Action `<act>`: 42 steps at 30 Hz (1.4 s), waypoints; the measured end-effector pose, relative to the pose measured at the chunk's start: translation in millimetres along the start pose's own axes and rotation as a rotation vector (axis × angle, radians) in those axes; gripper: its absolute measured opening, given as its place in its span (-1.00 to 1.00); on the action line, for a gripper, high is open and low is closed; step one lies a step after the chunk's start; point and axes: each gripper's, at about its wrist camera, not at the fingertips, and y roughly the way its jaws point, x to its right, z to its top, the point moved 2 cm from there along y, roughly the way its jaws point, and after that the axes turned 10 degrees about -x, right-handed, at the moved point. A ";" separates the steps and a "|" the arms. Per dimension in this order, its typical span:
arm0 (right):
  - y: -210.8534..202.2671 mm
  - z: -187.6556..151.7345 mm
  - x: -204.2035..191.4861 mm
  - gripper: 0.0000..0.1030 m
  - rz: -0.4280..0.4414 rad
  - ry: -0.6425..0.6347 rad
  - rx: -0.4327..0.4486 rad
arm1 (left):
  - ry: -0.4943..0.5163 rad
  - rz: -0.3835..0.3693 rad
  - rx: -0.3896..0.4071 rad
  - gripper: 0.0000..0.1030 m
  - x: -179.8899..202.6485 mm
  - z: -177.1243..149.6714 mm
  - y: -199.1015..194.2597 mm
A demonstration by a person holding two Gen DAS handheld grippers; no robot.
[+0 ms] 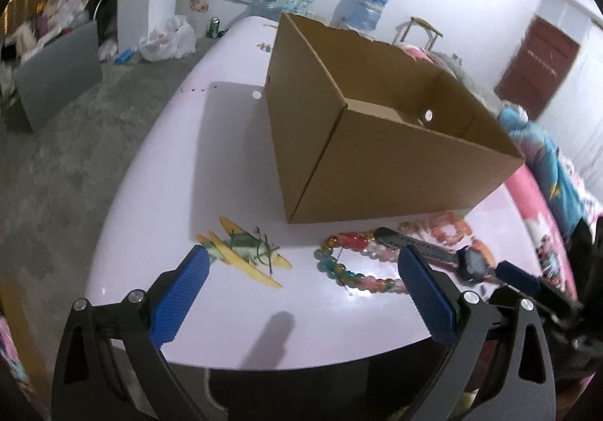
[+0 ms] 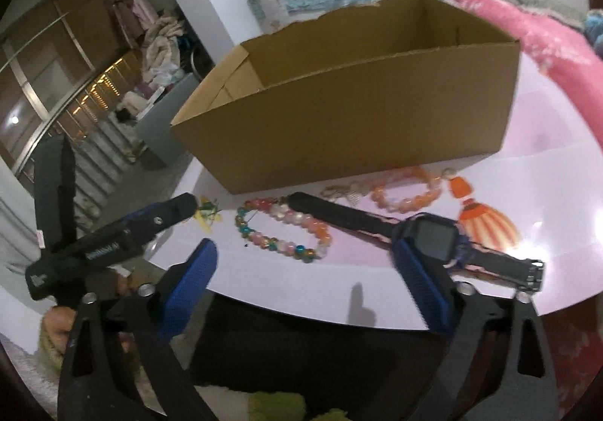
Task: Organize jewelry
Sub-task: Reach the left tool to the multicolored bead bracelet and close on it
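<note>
Lying near the table's front edge, before the cardboard box: smartwatch, multicoloured bead bracelet | orange tassel shown fully only in right view; yellow hair clip clear only in left | left gripper, right gripper spread wide, nothing held | box floor mostly hidden.

white lettering on left gripper, perhaps unreadable

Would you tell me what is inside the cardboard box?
The cardboard box is open-topped; only bare inner walls and a strip of floor show. No jewelry visible inside. Its near wall hides most of the floor.
</note>
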 end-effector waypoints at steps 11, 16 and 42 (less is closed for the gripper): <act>31.0 13.7 2.7 -0.27 0.006 0.035 -0.118 | 0.191 0.020 -0.059 0.13 24.6 10.1 25.2; 37.4 13.8 0.5 -0.40 -0.048 0.022 -0.155 | 0.237 0.037 -0.119 -0.28 28.3 12.4 41.9; 28.8 19.2 -15.1 -0.85 -0.134 -0.125 -0.095 | 0.282 0.120 -0.121 -0.82 57.6 2.6 39.0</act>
